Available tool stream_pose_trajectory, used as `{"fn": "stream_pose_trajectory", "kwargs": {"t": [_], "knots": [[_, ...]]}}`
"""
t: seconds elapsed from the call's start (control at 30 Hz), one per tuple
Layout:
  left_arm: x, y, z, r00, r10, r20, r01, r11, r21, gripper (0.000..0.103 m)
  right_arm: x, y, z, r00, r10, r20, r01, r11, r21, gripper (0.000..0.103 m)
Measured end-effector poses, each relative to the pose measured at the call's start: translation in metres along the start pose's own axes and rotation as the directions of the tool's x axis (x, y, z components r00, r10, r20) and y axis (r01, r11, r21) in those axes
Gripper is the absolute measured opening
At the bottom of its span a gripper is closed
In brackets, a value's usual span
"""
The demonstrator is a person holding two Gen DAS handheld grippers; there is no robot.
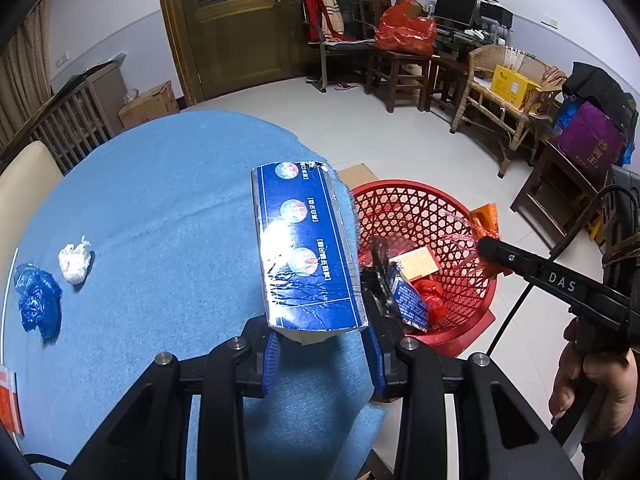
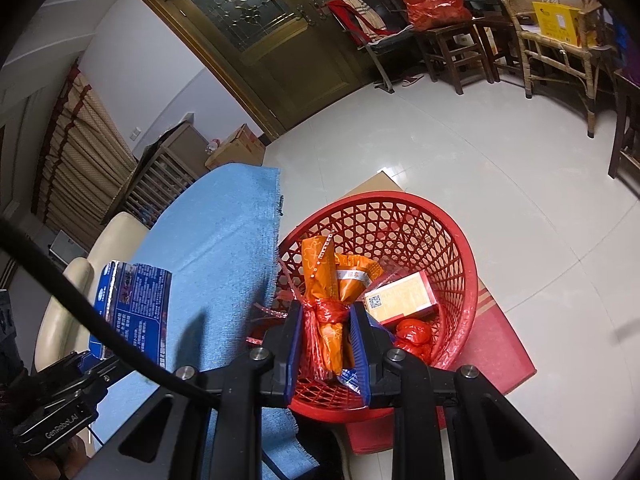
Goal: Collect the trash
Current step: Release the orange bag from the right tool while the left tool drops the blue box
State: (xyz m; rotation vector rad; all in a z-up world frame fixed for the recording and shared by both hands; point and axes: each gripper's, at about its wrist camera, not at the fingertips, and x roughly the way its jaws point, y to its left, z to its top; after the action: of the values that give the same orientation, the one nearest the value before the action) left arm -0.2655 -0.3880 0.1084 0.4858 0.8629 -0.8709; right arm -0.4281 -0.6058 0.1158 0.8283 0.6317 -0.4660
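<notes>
My left gripper (image 1: 320, 340) is shut on a long blue box (image 1: 306, 248) and holds it above the blue-clothed table (image 1: 160, 208), near the edge by the red basket (image 1: 448, 216). The box also shows in the right wrist view (image 2: 132, 312). My right gripper (image 2: 326, 320) is shut on an orange wrapper tied with red plastic (image 2: 324, 280) and holds it over the red basket (image 2: 452, 240). The basket holds a cream and red carton (image 2: 404, 298) and red plastic scraps (image 2: 412, 332). A white crumpled wad (image 1: 75, 261) and a blue plastic bag (image 1: 38, 300) lie on the table at the left.
The basket stands on a red and brown cardboard sheet (image 2: 500, 356) on the tiled floor. A cream chair (image 1: 24, 184) stands at the table's far left. Wooden chairs (image 1: 400, 64) and a rattan bench (image 1: 504, 96) line the far wall by a wooden door (image 1: 248, 28).
</notes>
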Motion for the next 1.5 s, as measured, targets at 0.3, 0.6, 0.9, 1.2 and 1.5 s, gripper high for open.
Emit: {"fn": "stream_pose_trajectory", "kwargs": {"t": [0.3, 0.6, 0.9, 1.2, 1.5], "knots": [[0.006, -0.011, 0.006, 1.000, -0.017, -0.006, 0.017, 1.000, 0.018, 0.038, 0.001, -0.005, 0.003, 1.000, 0.001, 0.004, -0.001, 1.000, 0.004, 0.024], [0.014, -0.021, 0.011, 0.999, -0.042, -0.014, 0.043, 0.999, 0.028, 0.038, 0.001, -0.008, 0.008, 1.000, -0.001, 0.009, 0.001, 1.000, 0.008, 0.024], [0.022, -0.031, 0.017, 0.997, -0.079, -0.019, 0.080, 0.996, 0.043, 0.038, 0.000, -0.011, 0.014, 1.000, -0.008, 0.018, 0.008, 1.000, 0.015, 0.025], [0.026, -0.037, 0.021, 0.994, -0.105, -0.017, 0.106, 0.993, 0.054, 0.038, 0.008, -0.017, 0.019, 1.000, -0.007, 0.004, 0.007, 1.000, 0.028, 0.025], [0.029, -0.035, 0.023, 0.994, -0.109, -0.023, 0.110, 0.992, 0.053, 0.038, 0.022, -0.019, 0.032, 1.000, -0.015, -0.012, 0.015, 1.000, 0.027, 0.028]]}}
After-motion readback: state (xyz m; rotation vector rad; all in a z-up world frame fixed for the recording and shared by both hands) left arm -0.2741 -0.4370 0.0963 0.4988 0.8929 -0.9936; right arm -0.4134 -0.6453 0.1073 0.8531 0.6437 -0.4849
